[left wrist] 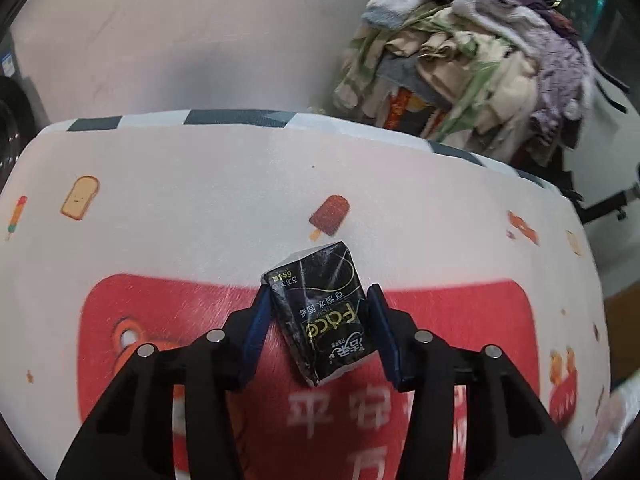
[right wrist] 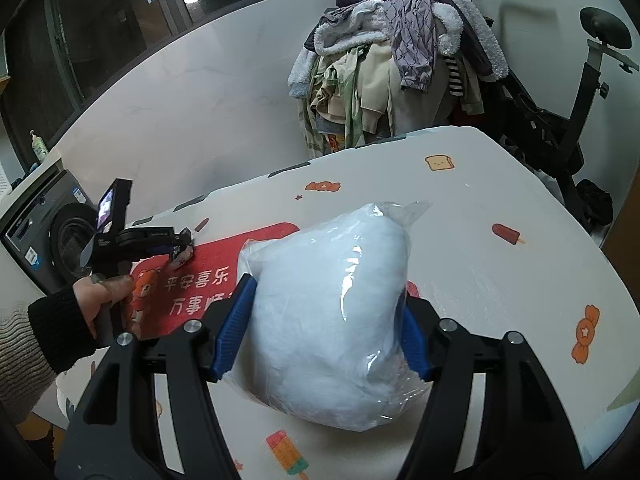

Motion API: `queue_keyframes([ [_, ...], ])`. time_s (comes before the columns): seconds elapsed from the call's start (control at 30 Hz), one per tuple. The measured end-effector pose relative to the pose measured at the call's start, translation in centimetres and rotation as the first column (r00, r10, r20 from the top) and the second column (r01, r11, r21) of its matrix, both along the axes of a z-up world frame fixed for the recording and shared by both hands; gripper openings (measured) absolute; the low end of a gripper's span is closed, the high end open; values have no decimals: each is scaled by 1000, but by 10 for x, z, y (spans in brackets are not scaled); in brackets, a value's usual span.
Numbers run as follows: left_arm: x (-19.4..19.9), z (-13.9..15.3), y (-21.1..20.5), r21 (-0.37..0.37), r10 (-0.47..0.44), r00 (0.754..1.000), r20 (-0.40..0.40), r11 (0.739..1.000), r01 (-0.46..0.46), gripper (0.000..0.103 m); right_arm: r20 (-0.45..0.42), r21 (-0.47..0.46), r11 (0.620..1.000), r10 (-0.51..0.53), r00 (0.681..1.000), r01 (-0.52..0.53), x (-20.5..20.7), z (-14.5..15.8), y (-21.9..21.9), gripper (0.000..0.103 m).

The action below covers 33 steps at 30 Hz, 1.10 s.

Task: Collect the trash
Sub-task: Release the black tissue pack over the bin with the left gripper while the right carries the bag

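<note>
Left wrist view: the left gripper (left wrist: 318, 300) clamps a black tissue packet (left wrist: 320, 312) on the red mat (left wrist: 460, 320); a clothes pile (left wrist: 472, 52) stands beyond the mat.

Right wrist view: the right gripper (right wrist: 328, 300) squeezes a clear plastic bag (right wrist: 332, 312) beside the mat; an exercise bike (right wrist: 568, 112) stands behind.

A table under a white cartoon-print cloth (right wrist: 500, 200) fills the lower frame, and behind it at upper centre stands a tall heap of clothes (right wrist: 392, 64) against a pale marble-look wall (right wrist: 192, 92). Dark windows (right wrist: 100, 12) run across the upper left. A washing machine (right wrist: 44, 232) sits at left and an exercise bike (right wrist: 568, 112) at right.
</note>
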<state>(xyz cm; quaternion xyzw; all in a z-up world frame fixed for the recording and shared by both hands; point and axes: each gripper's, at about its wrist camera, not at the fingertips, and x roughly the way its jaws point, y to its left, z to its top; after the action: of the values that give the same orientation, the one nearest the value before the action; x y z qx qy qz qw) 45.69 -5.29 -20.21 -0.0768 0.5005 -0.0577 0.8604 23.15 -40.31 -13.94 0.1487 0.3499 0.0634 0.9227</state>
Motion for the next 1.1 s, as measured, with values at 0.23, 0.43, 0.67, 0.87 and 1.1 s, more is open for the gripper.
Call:
queue_keyframes([
  [0.23,-77,36,2,19,-130,990,59,991,129,47,1,11,999,35,999,-35,-25,13,21,66],
  [0.43,-161,59,24,-17,-167,983,76,986,168,47,-17,8,996,94,995,-94,-55,21,51,66],
  [0.67,-258,82,49,-33,-179,976,125,982,185,47,-32,-5,986,166,986,-166,-97,26,87,66],
  [0.87,-335,83,58,-42,-207,969,133,976,214,48,-48,-12,977,211,976,-212,-133,24,112,66],
  [1.1,-410,68,53,-14,-302,944,132,952,306,48,-66,-32,966,253,965,-256,-170,19,130,66],
])
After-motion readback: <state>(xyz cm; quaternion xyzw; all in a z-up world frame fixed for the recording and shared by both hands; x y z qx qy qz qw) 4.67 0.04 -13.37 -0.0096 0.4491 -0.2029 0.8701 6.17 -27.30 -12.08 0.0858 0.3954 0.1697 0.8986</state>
